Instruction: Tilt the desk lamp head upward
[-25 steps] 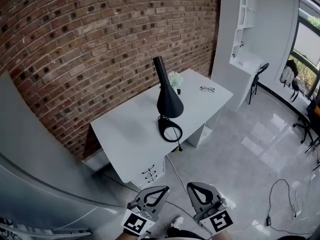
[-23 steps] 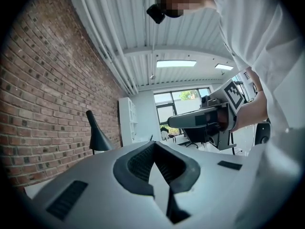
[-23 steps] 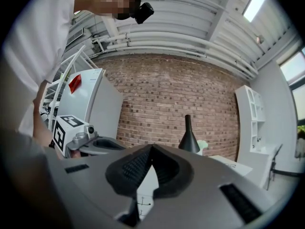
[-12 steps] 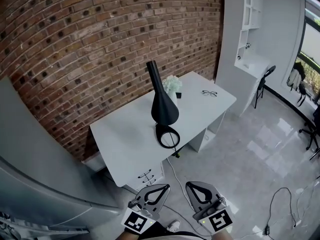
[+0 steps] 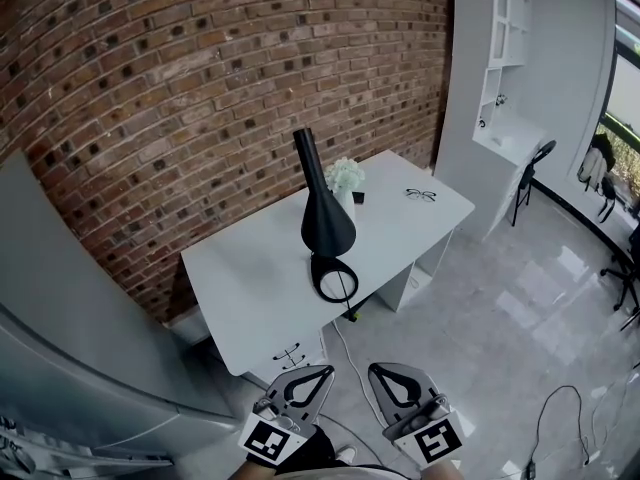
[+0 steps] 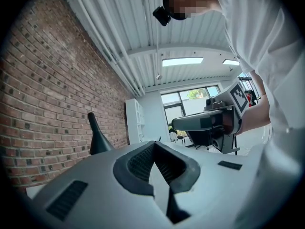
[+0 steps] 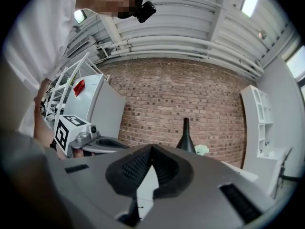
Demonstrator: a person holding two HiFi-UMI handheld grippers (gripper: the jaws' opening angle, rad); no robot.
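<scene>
Both claws are sitting pressed together and pinching nothing: left claw (image 5: 322, 373) and right claw (image 5: 378, 370) are hanging side by side low in the head view, over the floor (image 5: 500, 308), well apart from the lamp. Black desk lamp (image 5: 327, 218) is standing on the white tabletop (image 5: 240, 278) near its front edge, with its narrow end pointing up and its ring-shaped part (image 5: 337, 279) lying flat. White flowers (image 5: 345, 175) are sitting just behind it, and glasses (image 5: 421, 195) are lying further right. Brick wall (image 5: 200, 88) is running behind the tabletop. A dark chair (image 5: 530, 163) is standing at the far right.
</scene>
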